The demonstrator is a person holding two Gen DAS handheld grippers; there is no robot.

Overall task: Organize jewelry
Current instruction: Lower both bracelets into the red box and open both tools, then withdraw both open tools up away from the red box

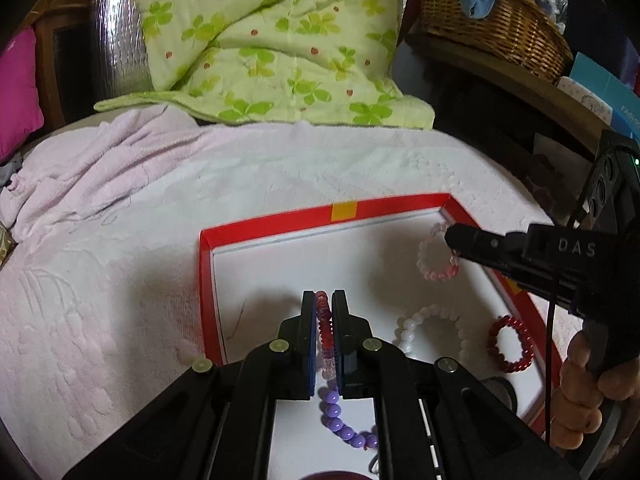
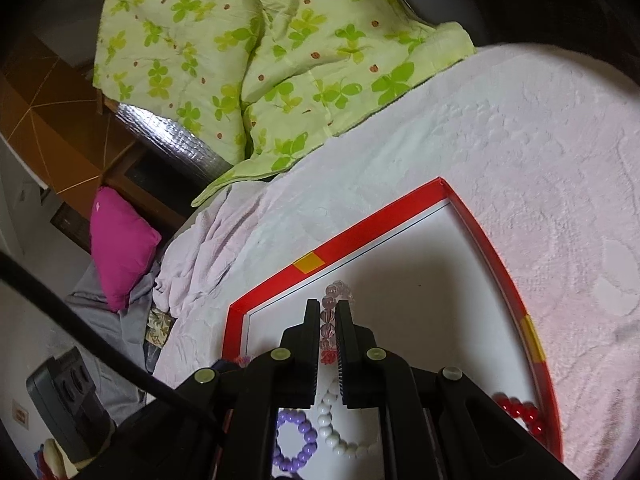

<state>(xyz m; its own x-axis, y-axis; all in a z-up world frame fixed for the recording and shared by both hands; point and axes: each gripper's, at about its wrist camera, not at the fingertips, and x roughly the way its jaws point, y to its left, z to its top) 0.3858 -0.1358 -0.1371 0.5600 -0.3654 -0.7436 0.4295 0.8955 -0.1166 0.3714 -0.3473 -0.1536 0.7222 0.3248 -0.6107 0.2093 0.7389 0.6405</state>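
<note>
Pale pink textured bedspread (image 1: 120,240) covers the bed, w/ a green clover-print quilt (image 1: 260,40) behind and a wicker basket (image 1: 492,12) at far right. On the bedspread a shallow red-rimmed cardboard box lid w/ white floor (image 1: 272,222) is seen.

Left wrist view: the left gripper (image 1: 324,312) is shut on a red-to-pink graded bead bracelet (image 1: 325,330), held on edge above the lid floor; a purple round-bead bracelet (image 1: 340,420) lies beneath. White bead bracelet (image 1: 432,330) and dark red bead bracelet (image 1: 510,344) lie apart, further right. Risk: if released on edge, the held bracelet could roll or land on the purple one.

Right wrist view: the right gripper (image 2: 329,320) is clamped on a pale pink translucent bead bracelet (image 2: 336,294) near the lid's far rim. Elastic beads may be squeezed out sideways if grip is off-centre. Both grippers work inside one lid, so a collision is poss.
</note>
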